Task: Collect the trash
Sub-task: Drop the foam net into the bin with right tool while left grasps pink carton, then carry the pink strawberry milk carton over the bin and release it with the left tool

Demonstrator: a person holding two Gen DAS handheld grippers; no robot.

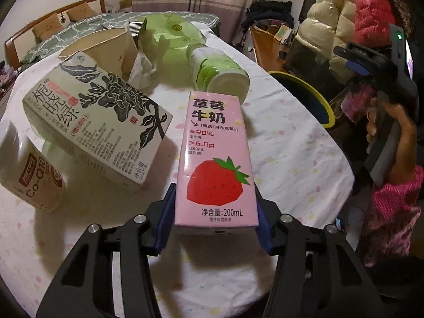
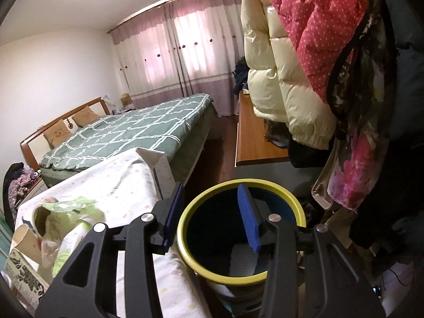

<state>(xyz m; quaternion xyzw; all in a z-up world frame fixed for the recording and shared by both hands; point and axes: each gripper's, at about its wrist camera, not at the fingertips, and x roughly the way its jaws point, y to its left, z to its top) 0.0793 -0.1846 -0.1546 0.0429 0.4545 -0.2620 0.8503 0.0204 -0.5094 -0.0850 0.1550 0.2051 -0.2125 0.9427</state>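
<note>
Left wrist view: the left gripper [image 1: 215, 212] has both blue pads pressed against the sides of one pink strawberry-milk carton [image 1: 216, 159] lying on the cloth-covered table [image 1: 291, 159]. Also on the table: one cream tea carton with black floral print [image 1: 98, 122], one white Co-Q10 can [image 1: 29, 169], one green-and-white plastic bottle on its side [image 1: 220, 71], one paper cup [image 1: 106, 50], one green plastic bag [image 1: 172, 37]. Right wrist view: the right gripper [image 2: 212, 217] hangs with its jaws apart and nothing between them, over one yellow-rimmed dark bin [image 2: 238, 281] just beside the table edge; pale trash lies inside.
</note>
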